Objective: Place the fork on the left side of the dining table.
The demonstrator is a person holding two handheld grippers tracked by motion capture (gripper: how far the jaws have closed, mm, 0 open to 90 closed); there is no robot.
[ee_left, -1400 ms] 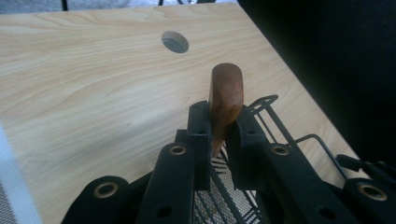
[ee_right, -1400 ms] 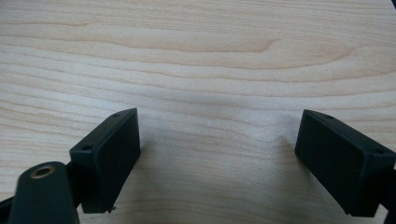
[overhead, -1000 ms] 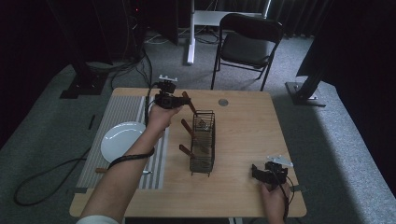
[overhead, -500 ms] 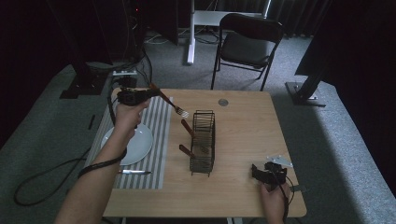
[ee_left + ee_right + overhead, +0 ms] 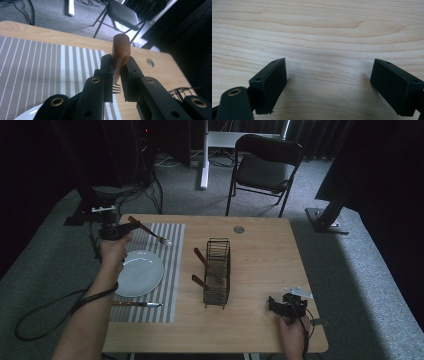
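My left gripper (image 5: 120,231) hangs over the far left of the striped placemat (image 5: 170,270), shut on a wooden-handled fork (image 5: 148,230). The fork's tines point right over the mat. In the left gripper view the jaws of my left gripper (image 5: 116,75) pinch the brown handle of the fork (image 5: 120,51), its tines poking out below. A white plate (image 5: 138,273) lies on the mat just nearer than that hand. My right gripper (image 5: 276,304) rests at the table's near right corner, and in the right gripper view its jaws (image 5: 328,82) stand wide apart over bare wood.
A black wire rack (image 5: 217,271) stands mid-table with two wooden handles (image 5: 201,257) sticking out of it. A knife (image 5: 136,304) lies on the mat's near edge. The table (image 5: 260,255) has a round hole (image 5: 239,229) at the back. A folding chair (image 5: 265,167) stands beyond.
My left hand has carried the fork from above the rack leftward across the table to the far left of the placemat. The right hand has stayed put.
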